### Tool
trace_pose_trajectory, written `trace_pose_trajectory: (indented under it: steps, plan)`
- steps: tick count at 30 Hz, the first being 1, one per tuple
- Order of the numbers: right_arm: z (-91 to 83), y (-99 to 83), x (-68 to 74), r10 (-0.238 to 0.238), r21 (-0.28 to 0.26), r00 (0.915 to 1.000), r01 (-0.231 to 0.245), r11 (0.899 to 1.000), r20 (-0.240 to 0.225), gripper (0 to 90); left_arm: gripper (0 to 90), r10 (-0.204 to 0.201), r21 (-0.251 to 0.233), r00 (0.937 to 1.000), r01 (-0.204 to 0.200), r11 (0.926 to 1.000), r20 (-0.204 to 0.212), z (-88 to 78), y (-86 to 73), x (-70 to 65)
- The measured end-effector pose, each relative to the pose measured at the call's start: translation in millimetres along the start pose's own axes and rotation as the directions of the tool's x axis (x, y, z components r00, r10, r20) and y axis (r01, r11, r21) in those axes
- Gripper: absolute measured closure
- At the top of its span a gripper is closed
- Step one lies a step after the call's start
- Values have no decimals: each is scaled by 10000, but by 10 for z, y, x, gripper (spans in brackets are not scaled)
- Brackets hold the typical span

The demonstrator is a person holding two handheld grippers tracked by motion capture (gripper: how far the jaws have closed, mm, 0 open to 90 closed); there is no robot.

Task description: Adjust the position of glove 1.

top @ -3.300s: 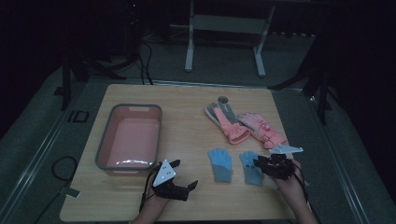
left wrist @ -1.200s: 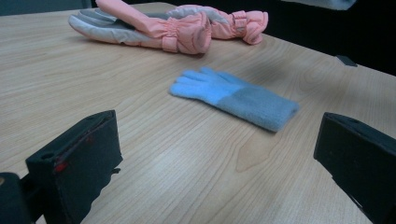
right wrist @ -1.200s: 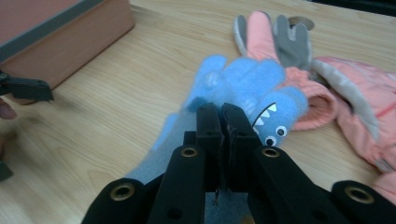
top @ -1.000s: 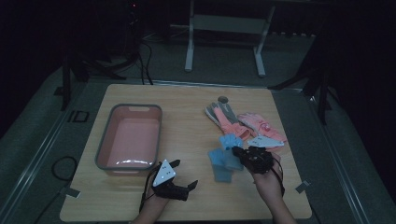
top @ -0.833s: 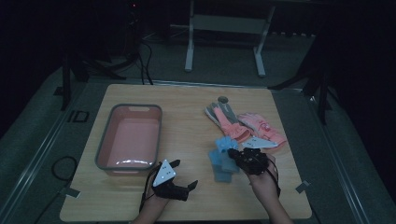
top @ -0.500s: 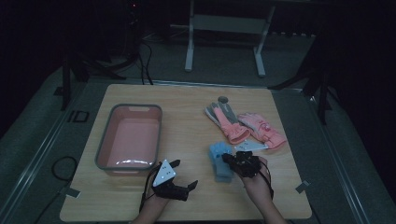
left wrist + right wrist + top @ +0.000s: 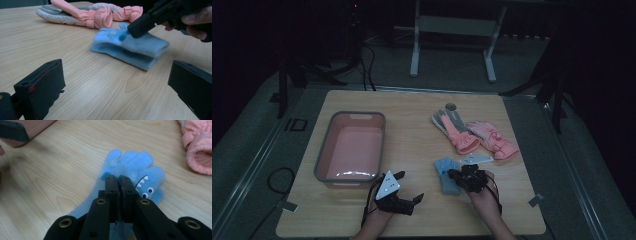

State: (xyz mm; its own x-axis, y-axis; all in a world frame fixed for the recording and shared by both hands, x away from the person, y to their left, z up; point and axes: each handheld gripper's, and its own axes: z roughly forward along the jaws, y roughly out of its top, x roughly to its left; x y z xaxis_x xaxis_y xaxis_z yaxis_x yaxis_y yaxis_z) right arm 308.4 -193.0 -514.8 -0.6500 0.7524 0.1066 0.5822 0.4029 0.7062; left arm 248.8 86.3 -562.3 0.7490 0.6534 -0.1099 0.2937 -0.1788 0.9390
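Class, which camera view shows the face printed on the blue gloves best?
The right gripper view: the blue gloves lie close, eyes and white teeth plain, beyond the shut right gripper. The left gripper view shows them stacked, side-on, faceless. The high view shows a small blue patch.

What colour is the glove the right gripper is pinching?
Light blue fleece glove with a white-toothed, googly-eyed face; clearest in the right gripper view.
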Motion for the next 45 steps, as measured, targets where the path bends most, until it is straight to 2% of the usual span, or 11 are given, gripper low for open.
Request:
trace_pose_trajectory:
  steps: [16, 25, 28, 29, 30, 31, 33, 35, 37, 41, 45]
  plan:
    - [173, -106, -79, 195, 479, 9998, -191, 9987, -76, 842, 8, 8, 4, 10000, -8, 10000, 4, 0, 0, -1]
    - [201, -127, -110, 179, 580, 9990, -155, 9982, -416, 784, 7, 43, 5, 10000, -43, 10000, -15, 1, 0, -5]
    - [134, -107, -101, 29, 372, 9987, -11, 9993, -506, 652, 7, 109, -65, 9999, -109, 9999, 68, 2, 0, -14]
    - [134, -107, -101, 29, 372, 9987, -11, 9993, -506, 652, 7, 125, -114, 9999, -123, 9999, 114, 6, 0, -17]
    - [95, -99, -111, 14, 241, 9990, -3, 9997, -456, 573, 8, 118, -113, 9999, -118, 9999, 47, 14, 2, -26]
    - [95, -99, -111, 14, 241, 9990, -3, 9997, -456, 573, 8, 145, -33, 9999, -145, 9999, -47, 26, 7, -37]
    - [20, -82, -157, 88, -65, 9983, -92, 9999, -580, 438, 8, 312, 61, 9995, -313, 9995, 111, 40, 13, -45]
    - [-5, -79, -181, 104, -172, 9973, -117, 9998, -729, 372, 8, 468, 131, 9986, -471, 9988, 248, 54, 18, -52]
    - [-60, -69, -270, 297, -358, 9917, -344, 9988, -1250, 254, 8, 610, 297, 9968, -626, 9976, 524, 80, 39, -58]
    - [-92, -73, -343, 211, -358, 9893, -265, 9990, -1444, 177, 8, 918, 785, 9887, -1015, 9917, 1187, 142, 89, -87]
    - [-114, -85, -440, 282, -639, 9865, -389, 9972, -1611, 181, 8, 1090, 1192, 9811, -1289, 9845, 1601, 192, 119, -138]
